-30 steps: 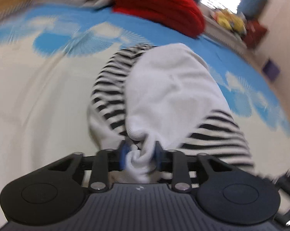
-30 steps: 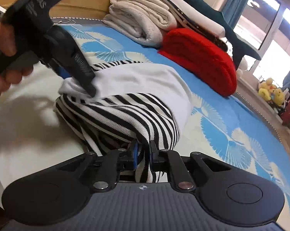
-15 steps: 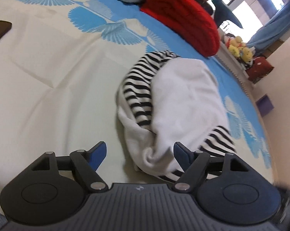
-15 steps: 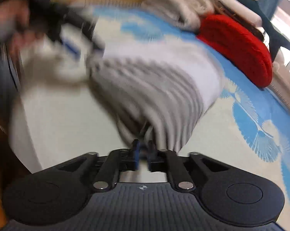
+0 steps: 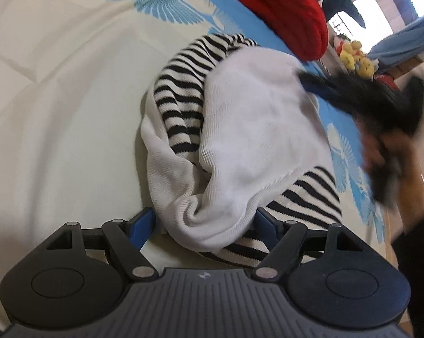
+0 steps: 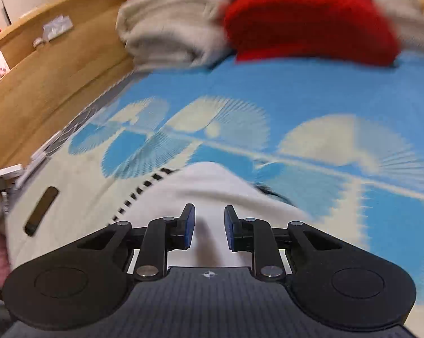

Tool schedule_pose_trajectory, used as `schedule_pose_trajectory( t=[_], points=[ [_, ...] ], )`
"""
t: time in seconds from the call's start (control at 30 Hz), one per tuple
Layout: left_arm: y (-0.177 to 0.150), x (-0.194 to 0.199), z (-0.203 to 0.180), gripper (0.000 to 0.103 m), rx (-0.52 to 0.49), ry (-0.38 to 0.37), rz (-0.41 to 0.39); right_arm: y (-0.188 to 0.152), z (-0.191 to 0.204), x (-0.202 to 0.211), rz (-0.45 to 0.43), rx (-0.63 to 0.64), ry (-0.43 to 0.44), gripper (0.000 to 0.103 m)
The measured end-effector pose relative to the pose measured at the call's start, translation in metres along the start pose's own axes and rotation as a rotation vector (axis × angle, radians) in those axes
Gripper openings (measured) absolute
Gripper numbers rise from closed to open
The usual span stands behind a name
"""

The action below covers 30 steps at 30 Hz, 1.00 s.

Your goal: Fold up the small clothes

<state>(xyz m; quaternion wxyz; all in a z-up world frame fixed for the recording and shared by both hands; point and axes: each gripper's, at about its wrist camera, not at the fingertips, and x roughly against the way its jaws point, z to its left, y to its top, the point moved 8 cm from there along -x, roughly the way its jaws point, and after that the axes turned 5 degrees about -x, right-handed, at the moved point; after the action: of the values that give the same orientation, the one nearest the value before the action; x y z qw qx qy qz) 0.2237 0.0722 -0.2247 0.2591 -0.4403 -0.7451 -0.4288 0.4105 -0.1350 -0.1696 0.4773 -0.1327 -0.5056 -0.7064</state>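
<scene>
One sweater (image 5: 248,129) is lying bundled on the bed cover (image 5: 57,98), its white side over the black-and-white stripes. Two grippers are showing. The left gripper (image 5: 204,224) is sitting with its fingers spread wide, one blue pad (image 5: 140,226) on each side of the sweater's near bunched edge, gripping nothing. The right gripper (image 6: 209,229) is hovering over the white cloth with its fingers parted and nothing between them (from the left camera it is only a dark blur at the sweater's far edge). One red knit (image 6: 310,19) and one pile of pale blankets (image 6: 169,28) are lying at the far end of the bed. One dark phone (image 6: 41,211) is resting on the cover.

A second ago both grippers were clamped on the sweater; now both have let go, and the sweater is lying on the bed.
</scene>
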Motion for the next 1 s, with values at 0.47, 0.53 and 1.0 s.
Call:
schedule_pose_trajectory(
  t=[0.47,0.53,1.0],
  points=[
    [-0.011,0.001,-0.005,0.097,0.205,-0.244,0.060,0.013,-0.082,-0.001,0.136,-0.164,-0.012,0.092],
    [-0.014,-0.007,-0.010,0.097,0.278,-0.301,0.107,-0.006,-0.085,-0.015,0.195,-0.146,-0.032,0.092],
    [0.157,-0.057,-0.012,0.035,0.069,0.029,-0.012,-0.025,-0.118,0.031,-0.032,-0.284,0.007,0.018]
  ],
)
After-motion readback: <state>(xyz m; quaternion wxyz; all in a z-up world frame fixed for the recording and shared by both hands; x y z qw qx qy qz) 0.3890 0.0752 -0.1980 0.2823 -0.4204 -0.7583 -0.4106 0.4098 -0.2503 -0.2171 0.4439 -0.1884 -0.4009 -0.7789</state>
